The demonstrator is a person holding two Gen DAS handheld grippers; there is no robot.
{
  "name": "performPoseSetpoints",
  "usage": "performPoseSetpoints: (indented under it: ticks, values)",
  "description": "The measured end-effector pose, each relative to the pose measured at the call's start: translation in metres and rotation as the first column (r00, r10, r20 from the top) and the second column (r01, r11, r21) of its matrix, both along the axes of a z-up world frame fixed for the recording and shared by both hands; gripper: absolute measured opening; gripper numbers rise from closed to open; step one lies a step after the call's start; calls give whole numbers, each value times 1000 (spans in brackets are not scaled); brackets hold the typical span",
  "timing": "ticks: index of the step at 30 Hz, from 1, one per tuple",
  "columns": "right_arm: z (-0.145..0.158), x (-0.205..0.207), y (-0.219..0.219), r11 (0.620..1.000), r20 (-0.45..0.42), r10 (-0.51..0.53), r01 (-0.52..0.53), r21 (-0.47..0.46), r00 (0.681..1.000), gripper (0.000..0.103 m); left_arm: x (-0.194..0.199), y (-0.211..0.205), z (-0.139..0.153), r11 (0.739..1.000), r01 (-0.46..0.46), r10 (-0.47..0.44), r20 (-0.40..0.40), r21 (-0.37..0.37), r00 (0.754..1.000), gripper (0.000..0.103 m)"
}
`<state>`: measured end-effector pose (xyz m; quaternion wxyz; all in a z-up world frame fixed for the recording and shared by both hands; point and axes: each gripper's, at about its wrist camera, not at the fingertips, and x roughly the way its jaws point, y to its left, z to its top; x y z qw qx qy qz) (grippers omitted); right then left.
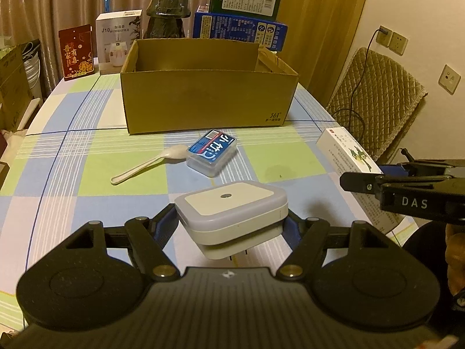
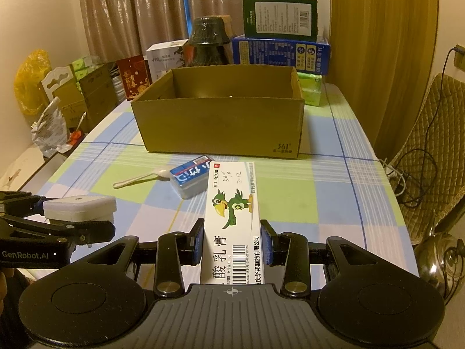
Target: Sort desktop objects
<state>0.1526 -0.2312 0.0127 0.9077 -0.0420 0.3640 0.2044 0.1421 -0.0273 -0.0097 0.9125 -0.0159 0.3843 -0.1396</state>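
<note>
Both grippers loaded: left gripper (image 1: pixel 232 226) jaws clamp the white square plastic case (image 1: pixel 232 212), right gripper (image 2: pixel 231 244) jaws clamp the long white cardboard ointment box (image 2: pixel 232 218), long axis pointing fwd at the open brown cardboard box (image 2: pixel 221 122) straight ahead on the table (image 2: pixel 334 192), the right probably slightly nearer.

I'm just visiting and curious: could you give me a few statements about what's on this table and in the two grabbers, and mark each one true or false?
1. The left gripper grips a white square device. True.
2. The right gripper is empty. False: it clamps a white ointment box with a green bird on it.
3. The spoon lies inside the cardboard box. False: it lies on the tablecloth in front of it.
4. A blue-labelled clear case sits beside the spoon. True.
</note>
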Motion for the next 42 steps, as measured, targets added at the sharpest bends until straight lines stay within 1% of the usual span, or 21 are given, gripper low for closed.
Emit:
performPoseSetpoints:
  ticks: [27, 35, 42]
  values:
    - [-1, 7, -4, 1000, -7, -5, 5, 1, 1000, 36, 8, -5, 3, 1000, 11, -11, 0, -11, 1000, 69]
    - [8, 27, -6, 1000, 14, -3, 3, -5, 1000, 36, 26, 0, 9, 1000, 7, -7, 15, -1, 1000, 69]
    - [23, 56, -1, 1000, 41, 16, -16, -1, 999, 36, 55, 6, 26, 1000, 10, -11, 51, 22, 999, 69]
